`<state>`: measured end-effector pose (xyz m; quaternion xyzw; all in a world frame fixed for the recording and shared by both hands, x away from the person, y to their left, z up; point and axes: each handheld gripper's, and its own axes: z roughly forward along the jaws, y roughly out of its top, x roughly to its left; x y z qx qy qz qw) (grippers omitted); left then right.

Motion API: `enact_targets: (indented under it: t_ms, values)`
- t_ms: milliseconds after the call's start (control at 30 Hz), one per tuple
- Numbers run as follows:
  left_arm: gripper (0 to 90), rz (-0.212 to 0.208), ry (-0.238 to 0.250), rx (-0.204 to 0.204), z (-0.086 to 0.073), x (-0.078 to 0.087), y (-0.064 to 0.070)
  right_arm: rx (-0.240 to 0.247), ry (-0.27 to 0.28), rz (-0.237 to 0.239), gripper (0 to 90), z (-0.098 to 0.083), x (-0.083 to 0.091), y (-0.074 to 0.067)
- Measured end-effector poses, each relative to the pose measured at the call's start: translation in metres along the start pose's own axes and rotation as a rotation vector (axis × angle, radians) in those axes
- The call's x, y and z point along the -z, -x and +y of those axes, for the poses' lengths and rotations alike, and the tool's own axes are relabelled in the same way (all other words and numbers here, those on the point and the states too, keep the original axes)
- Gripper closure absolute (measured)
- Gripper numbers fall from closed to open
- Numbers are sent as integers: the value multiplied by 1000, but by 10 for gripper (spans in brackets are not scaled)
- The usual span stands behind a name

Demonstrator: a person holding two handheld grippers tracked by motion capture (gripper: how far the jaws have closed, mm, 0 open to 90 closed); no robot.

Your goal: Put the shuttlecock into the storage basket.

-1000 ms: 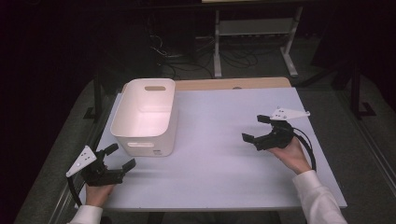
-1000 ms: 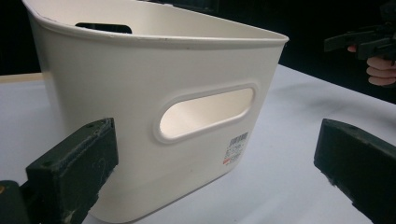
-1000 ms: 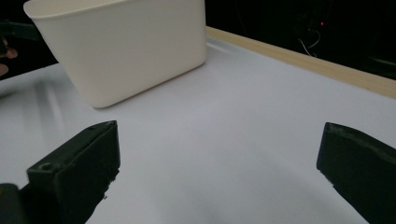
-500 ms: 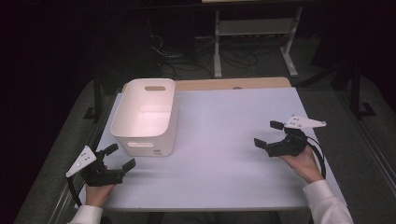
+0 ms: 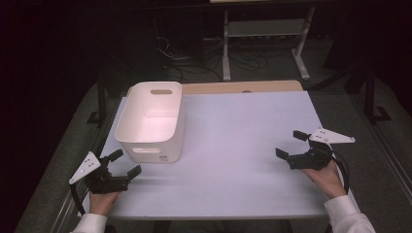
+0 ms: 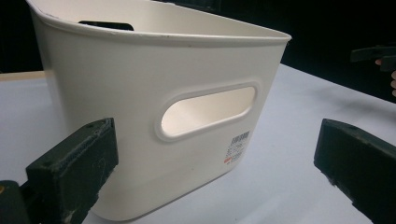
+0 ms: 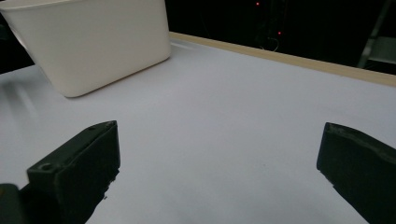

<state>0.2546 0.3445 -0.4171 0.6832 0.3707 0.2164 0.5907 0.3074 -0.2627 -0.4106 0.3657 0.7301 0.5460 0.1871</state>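
Work appears to be at its start: nothing is being gripped or moved yet. The white rectangular plastic bin [image 5: 151, 121] with cut-out handles is sitting upright at the left rear of the pale grey table [image 5: 233, 145], its visible interior looking empty. The left gripper [image 5: 121, 164] is hovering just beside the bin's near wall, jaws spread wide, holding nothing. The right gripper [image 5: 290, 144] is hanging well apart over bare table, jaws likewise wide and empty

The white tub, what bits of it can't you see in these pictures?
- White tub, floor inside: left gripper view, its near wall hides it.
- Tub's top left corner: left gripper view, cut off by the edge.
- Sticker print: too small to read.
- Tub's near handle slot: right gripper view shows a plain wall.
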Motion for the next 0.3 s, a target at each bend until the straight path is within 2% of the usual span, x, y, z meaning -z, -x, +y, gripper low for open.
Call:
enact_targets:
  t_ms: [300]
  values:
    - [0,5,8,7,0,1,1,-15,25,-22,0,-12,14,3]
